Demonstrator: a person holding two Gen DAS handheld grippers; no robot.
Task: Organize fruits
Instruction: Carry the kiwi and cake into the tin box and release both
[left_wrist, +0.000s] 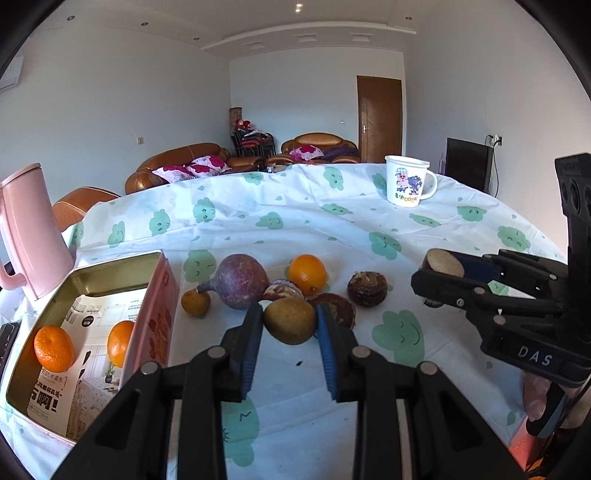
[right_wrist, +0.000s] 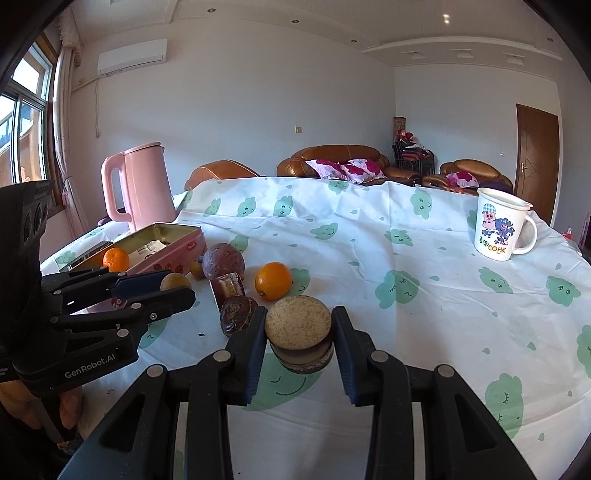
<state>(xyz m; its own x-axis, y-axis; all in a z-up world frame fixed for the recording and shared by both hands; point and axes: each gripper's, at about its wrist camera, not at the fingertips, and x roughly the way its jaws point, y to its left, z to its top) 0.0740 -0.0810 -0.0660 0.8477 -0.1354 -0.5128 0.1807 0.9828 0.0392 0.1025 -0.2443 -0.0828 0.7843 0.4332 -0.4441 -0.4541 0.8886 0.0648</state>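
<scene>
Pink kettle (right_wrist: 142, 186); white tablecloth (right_wrist: 406, 258) w/ green clouds; orange mandarin (right_wrist: 273, 280); pink tin (left_wrist: 155, 314).

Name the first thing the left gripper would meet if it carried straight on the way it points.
Probably the purple fruit or the orange, just beyond the left gripper and its held fruit; depth is unclear.

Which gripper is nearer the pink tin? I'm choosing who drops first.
Left. The left gripper sits just right of the pink tin; the right gripper is farther right, past the fruit.

Bright window daylight (fisheye-warped edges)
</scene>
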